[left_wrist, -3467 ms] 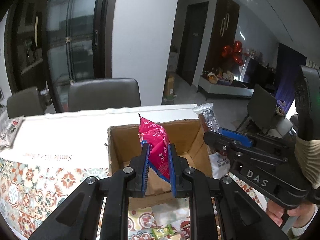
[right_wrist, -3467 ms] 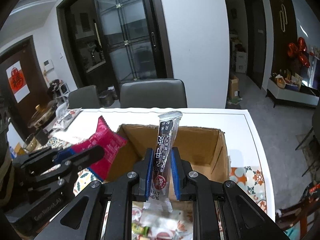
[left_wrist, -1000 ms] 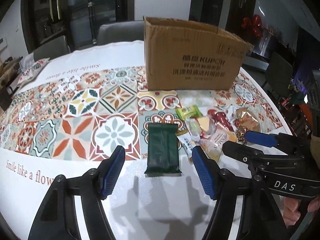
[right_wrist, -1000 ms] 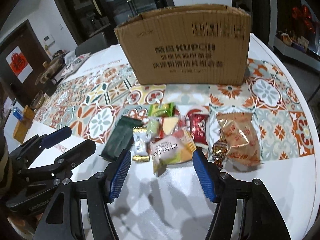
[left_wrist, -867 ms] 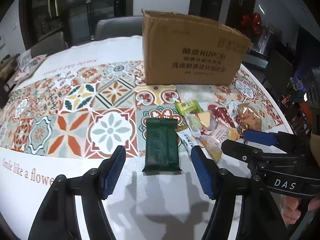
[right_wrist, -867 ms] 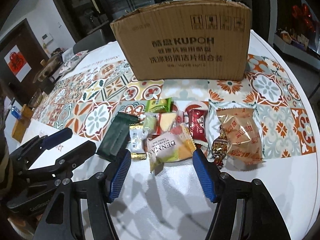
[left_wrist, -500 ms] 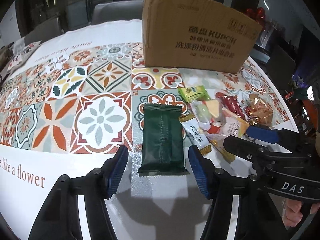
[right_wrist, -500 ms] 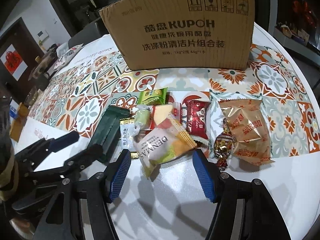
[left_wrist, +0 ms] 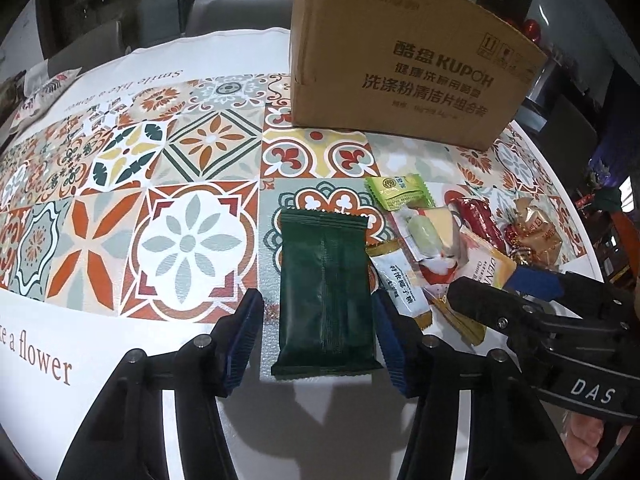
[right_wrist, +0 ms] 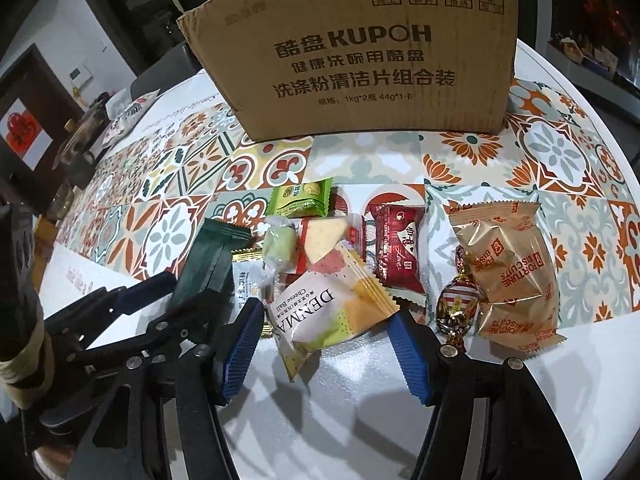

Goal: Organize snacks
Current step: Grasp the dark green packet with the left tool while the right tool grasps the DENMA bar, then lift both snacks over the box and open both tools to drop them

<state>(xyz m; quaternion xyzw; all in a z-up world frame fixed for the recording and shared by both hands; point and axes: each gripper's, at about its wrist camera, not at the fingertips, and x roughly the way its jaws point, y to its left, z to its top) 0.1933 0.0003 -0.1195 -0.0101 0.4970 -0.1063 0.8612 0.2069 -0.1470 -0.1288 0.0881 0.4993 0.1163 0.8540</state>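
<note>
Red packet and dark bar, gripped over the box [left_wrist: 404, 76] earlier, are out of both grippers. Both now low over the table. Left gripper [left_wrist: 320, 338] straddles the green packet [left_wrist: 325, 292], jaws closing, pads not yet pressing. Right gripper [right_wrist: 326, 344] straddles the Denmas packet [right_wrist: 332, 312], gap unchanged.

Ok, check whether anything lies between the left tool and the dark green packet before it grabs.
Nothing visible does. The dark green packet lies flat on the table between the closing jaws of the left tool, pads not yet on it. A white sachet lies against the packet's right edge, close to the right pad.
</note>
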